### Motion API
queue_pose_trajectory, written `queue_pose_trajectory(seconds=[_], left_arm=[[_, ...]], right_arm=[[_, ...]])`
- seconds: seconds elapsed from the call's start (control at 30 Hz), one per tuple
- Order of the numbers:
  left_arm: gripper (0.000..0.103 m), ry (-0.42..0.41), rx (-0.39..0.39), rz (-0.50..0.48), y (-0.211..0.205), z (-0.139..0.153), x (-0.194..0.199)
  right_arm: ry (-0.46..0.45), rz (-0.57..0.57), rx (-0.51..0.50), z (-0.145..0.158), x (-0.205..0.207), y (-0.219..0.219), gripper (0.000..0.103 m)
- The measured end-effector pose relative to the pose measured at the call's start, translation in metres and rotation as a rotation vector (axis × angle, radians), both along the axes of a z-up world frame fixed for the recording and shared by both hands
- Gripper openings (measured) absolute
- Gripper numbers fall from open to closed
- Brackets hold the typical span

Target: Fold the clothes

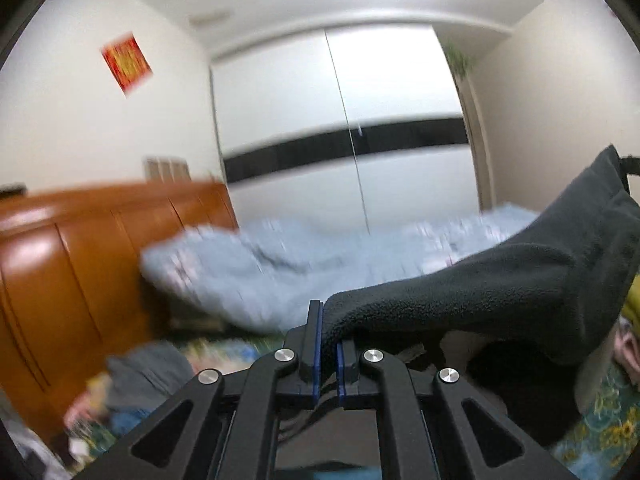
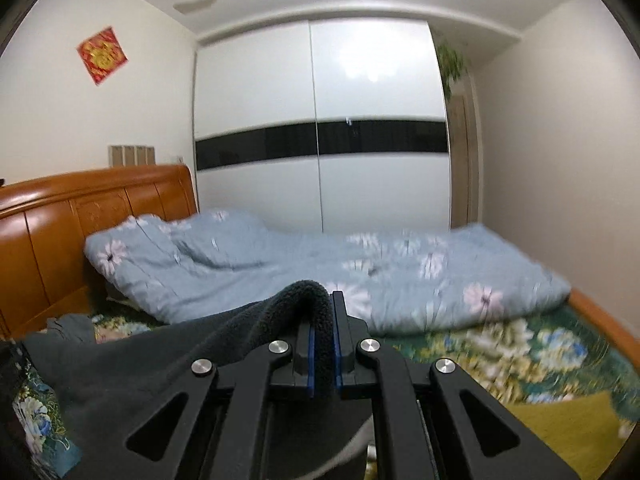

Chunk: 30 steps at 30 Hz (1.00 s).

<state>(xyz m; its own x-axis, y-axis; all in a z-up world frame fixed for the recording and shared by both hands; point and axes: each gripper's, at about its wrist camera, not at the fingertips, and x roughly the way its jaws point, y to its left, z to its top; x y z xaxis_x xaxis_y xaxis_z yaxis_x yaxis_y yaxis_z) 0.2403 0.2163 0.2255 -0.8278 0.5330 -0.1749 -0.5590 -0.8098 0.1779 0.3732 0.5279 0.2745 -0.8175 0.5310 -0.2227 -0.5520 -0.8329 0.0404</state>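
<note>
In the left wrist view, the left hand-held gripper (image 1: 329,344) is pinched tight on one edge of the dark fleece (image 1: 500,280), which hangs above the bed (image 1: 600,428).

In the right wrist view, the right hand-held gripper (image 2: 324,344) squeezes another edge of the fleece (image 2: 168,364). I think it works best to keep both grips tight, pull the cloth flat, then lay it down neatly.

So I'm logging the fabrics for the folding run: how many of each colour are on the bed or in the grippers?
Dark grey fleece, held by both grippers (left, right): 1
Light blue floral quilt: 1
Green floral sheet: 1
Grey garment by the headboard: 1
Total: 4
</note>
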Motion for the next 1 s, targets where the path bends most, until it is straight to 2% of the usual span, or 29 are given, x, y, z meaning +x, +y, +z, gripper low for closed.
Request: queue_pose_trajectory(seconds=[0.2,0.33,0.43,0.5,0.63,0.87,1.0], left_arm=[[0.006,0.135,0.101,0.024,-0.056,0.051,0.027],[0.006,0.187,0.109,0.055,-0.075,0.077,0.026],[0.006,0.169,0.093,0.062,-0.074,0.083,0.015],[0.006,0.151,0.072,0.067,-0.067,0.078,0.002],[0.006,0.056,0.03,0.054,-0.04,0.048,-0.036],[0.006,-0.127,-0.098,0.055,0.017,-0.034,-0.107],[0.006,-0.174,-0.14,0.051,0.043,-0.072,-0.135]], right_arm=[[0.07,0.033,0.11,0.04,0.035,-0.045,0.007],[0.084,0.057,0.162,0.056,0.038,-0.061,0.007],[0.057,0.068,0.161,0.054,0.02,-0.059,0.007],[0.016,0.078,0.126,0.038,-0.001,-0.048,0.007],[-0.084,0.087,0.033,-0.007,-0.044,-0.02,0.007],[-0.238,0.085,-0.126,-0.091,-0.121,0.031,0.007],[-0.298,0.077,-0.187,-0.134,-0.147,0.058,0.007]])
